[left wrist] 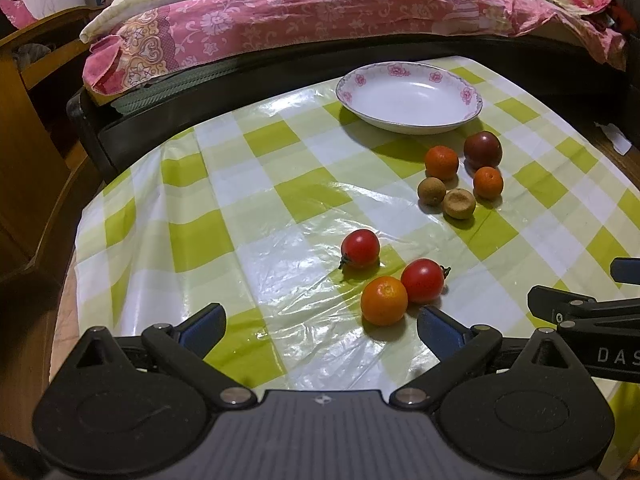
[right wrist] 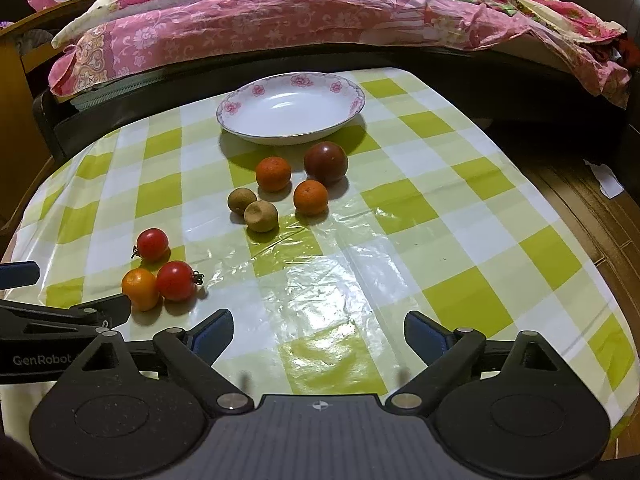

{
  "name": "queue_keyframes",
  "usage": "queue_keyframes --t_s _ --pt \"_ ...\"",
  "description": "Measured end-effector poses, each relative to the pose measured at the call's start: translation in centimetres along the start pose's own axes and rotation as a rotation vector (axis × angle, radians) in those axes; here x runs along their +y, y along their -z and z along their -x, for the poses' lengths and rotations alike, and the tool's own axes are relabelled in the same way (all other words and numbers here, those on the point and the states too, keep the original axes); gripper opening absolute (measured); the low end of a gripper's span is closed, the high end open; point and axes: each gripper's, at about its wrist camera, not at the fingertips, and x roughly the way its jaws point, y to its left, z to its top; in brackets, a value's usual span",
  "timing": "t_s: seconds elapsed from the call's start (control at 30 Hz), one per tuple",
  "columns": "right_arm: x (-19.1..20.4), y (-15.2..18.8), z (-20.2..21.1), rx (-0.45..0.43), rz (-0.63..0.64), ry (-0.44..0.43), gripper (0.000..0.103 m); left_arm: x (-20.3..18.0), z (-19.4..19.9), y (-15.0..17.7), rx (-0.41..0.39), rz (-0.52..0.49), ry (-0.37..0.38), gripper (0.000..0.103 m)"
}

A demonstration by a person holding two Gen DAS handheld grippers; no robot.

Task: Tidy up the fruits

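Nearest your lens, your left claw (left wrist: 320, 320) hangs low over the checked surface (left wrist: 248, 240), its blue-padded fingers spread wide apart and gripping nothing; your right claw (right wrist: 318, 330) hovers the same way, fingers apart and bare

Take the flowered plate (right wrist: 344, 110) at the far side of the surface as your landmark. Just on your side of it sits a dark red tomato (right wrist: 325, 162), with a small orange (right wrist: 273, 173) beside it to the left and a second orange (right wrist: 310, 197) just in front of the tomato. Two brown round fruits (right wrist: 261, 215) touch each other a little nearer to you than that first orange

Well apart from the plate, toward your left claw, lies a second cluster: a red cherry tomato (left wrist: 360, 248) on its own, and nearer to you another cherry tomato (left wrist: 422, 280) pressed against a bright orange fruit (left wrist: 384, 300). That orange fruit sits just beyond your left claw's right-hand finger (left wrist: 438, 330), not touching it

The plate holds no fruit. Behind it, beyond the far edge of the surface, a bed carries a pink floral quilt (left wrist: 280, 20)
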Motion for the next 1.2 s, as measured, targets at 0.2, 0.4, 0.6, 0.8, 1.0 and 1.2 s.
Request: queue_keyframes --t_s 0.2,0.4,0.6,0.8,1.0,1.2 --pt "0.16 -0.02 -0.13 0.007 0.006 -0.012 0.083 -0.04 -0.08 0.08 -0.003 -0.004 0.009 0.103" --pt "0.2 -0.07 -0.15 0.008 0.011 -0.018 0.083 -0.08 -0.14 0.15 -0.007 -0.006 0.009 0.103" --pt "0.25 -0.06 -0.13 0.006 0.012 -0.016 0.082 -0.22 -0.1 0.15 -0.012 -0.01 0.005 0.103" --pt "0.31 -0.04 -0.05 0.003 0.016 -0.016 0.081 -0.2 0.01 0.2 -0.02 -0.016 0.012 0.102" --pt "0.35 -0.23 0.06 0.005 0.026 -0.047 0.078 0.32 0.34 0.37 -0.029 -0.016 0.039 0.101" --pt "0.8 -0.92 -0.25 0.027 0.088 -0.129 0.072 0.33 0.82 0.19 -0.033 -0.078 0.028 0.095"
